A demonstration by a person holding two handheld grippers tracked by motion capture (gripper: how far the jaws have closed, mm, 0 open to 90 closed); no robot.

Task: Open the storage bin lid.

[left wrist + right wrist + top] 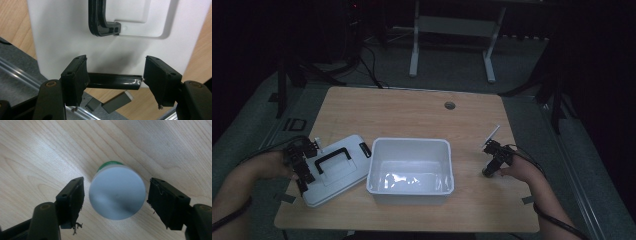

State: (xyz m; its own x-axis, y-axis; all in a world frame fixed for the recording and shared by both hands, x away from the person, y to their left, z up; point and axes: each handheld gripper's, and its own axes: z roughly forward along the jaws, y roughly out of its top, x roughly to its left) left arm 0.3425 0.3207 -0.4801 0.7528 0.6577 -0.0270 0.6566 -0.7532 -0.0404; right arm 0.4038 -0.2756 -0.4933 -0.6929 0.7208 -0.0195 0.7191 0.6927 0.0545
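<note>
so the left gripper [115,82] has its jaws clamped on the black latch [112,83] of the white lid [334,167] lying beside the tub [410,170], right gripper [115,200] jaws sit released around a small bottle [117,192] standing on the worktop [412,112]

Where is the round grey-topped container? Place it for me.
In the high view the container stands on the table's right side, right of the white bin. In the right gripper view it sits between the right gripper's jaws, untouched.

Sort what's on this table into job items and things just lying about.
In the job: lid, held at its latch by the left gripper; bottle, between the right gripper jaws; white bin.
Lying about: table grommet, tape pieces.
</note>
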